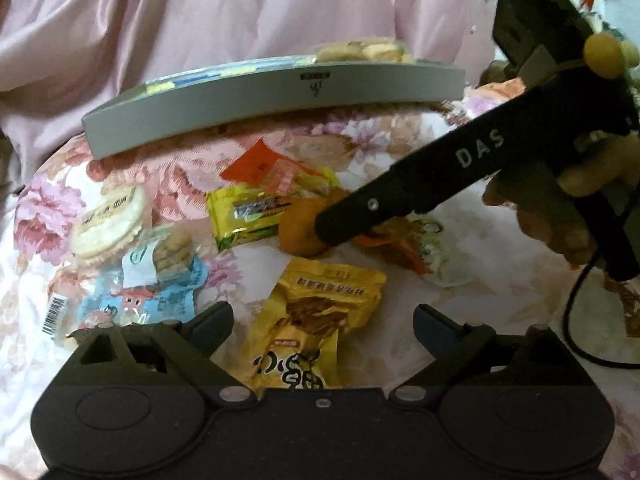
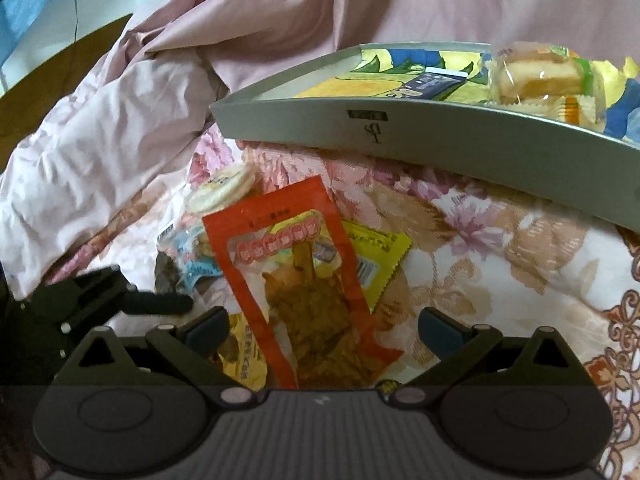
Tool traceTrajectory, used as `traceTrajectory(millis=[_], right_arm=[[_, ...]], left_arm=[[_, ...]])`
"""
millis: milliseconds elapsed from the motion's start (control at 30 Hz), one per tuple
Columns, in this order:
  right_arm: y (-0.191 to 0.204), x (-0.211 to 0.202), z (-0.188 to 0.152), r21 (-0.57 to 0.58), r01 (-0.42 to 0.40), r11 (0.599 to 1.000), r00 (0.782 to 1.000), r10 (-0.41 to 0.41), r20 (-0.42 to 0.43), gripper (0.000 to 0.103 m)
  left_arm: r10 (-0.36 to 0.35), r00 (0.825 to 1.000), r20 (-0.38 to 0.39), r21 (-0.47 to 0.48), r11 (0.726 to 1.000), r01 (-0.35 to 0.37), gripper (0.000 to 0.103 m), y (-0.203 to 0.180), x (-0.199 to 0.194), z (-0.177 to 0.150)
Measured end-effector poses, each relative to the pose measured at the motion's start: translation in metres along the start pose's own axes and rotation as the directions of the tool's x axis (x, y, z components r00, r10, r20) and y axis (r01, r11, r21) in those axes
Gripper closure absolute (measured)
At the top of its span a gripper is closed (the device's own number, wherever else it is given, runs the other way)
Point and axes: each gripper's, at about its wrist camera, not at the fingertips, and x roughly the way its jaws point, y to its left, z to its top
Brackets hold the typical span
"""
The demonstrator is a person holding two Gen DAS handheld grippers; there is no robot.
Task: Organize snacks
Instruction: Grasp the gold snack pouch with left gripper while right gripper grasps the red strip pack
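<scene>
Both claws are hanging wide open and empty; the right claw is straddling a light, crinkly, slippery red packet, best pinched across its flat middle, while the left claw is hovering over a yellow bag

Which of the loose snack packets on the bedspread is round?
The rice cracker pack, a pale disc at the far left of the pile. The others around it are flat, rectangular pouches.

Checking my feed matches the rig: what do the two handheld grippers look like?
Both are matte black plastic. The left gripper and right gripper each have dark blue-grey pads on the fingers. The right one's side reads "DAS" in white, with a black cable trailing.
</scene>
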Motion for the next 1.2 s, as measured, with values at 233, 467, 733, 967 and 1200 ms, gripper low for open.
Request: traceTrajectory(millis=[233, 467, 733, 967, 1200], right_arm=[[-0.001, 0.009, 0.002, 0.019, -0.013, 1.0, 1.0, 0.013, -0.005, 0.004], [0.006, 0.006, 0.002, -0.009, 0.047, 0.999, 0.998, -0.047, -0.05, 0.02], [0.008, -0.005, 0.001, -0.018, 0.088, 0.996, 0.991, -0.089, -0.104, 0.038], [-0.009, -0.015, 0.0, 0.076, 0.103, 0.992, 0.987, -0.092, -0.128, 0.039], [-0.008, -0.012, -0.001, 0.069, 0.101, 0.992, 0.987, -0.091, -0.134, 0.036]], left_arm=[[0.01, 1.0, 0.005, -0.044, 0.999, -0.01, 0.01, 0.003, -0.003, -0.002], [-0.07, 0.998, 0.006, -0.064, 0.995, 0.07, 0.01, 0.003, -0.01, -0.004], [-0.061, 0.998, 0.002, -0.067, 0.996, 0.061, 0.011, 0.002, -0.004, 0.003], [-0.084, 0.996, -0.039, -0.1, 0.992, 0.079, 0.011, 0.019, 0.011, 0.006], [-0.068, 0.993, -0.098, -0.103, 0.993, 0.058, 0.024, 0.01, 0.005, 0.007]])
